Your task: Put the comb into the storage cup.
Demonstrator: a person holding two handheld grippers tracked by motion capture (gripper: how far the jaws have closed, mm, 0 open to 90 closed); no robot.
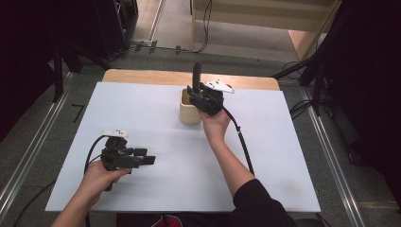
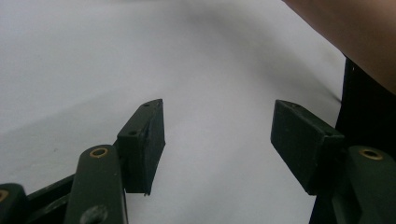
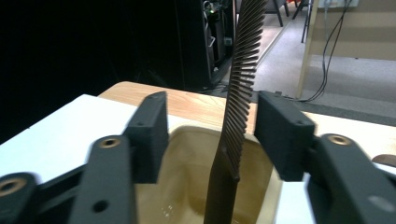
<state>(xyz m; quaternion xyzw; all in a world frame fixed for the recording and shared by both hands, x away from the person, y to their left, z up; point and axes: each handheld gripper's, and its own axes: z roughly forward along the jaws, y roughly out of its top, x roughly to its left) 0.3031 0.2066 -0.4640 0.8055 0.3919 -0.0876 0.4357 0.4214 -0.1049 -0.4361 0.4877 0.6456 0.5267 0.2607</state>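
A dim room with grey floor and cables rings the scene, and in the middle sits the big white table (image 1: 156,123), its wooden edge peeking out at twelve o'clock. Up toward twelve-to-one o'clock of the table's centre stands the cream cup (image 1: 189,111), open mouth up, and that is where the action is. The right gripper (image 1: 195,94) hangs right over the cup's rim, wrist cocked so the jaws look down into it. From the right gripper view the dark comb (image 3: 238,116) stands upright in the cup (image 3: 187,186), handle down inside, teeth rising tall between the jaws, and the jaws stand wide on either side with clear gaps, not touching it. My read: the comb leans in the cup on its own, and the hand is placed either to let go cleanly or to close in on it. Down at seven o'clock the left gripper (image 1: 147,158) idles low over bare table, jaws pointing toward three o'clock; the left gripper view shows them spread wide with nothing between, parked out of the way so the right has room.
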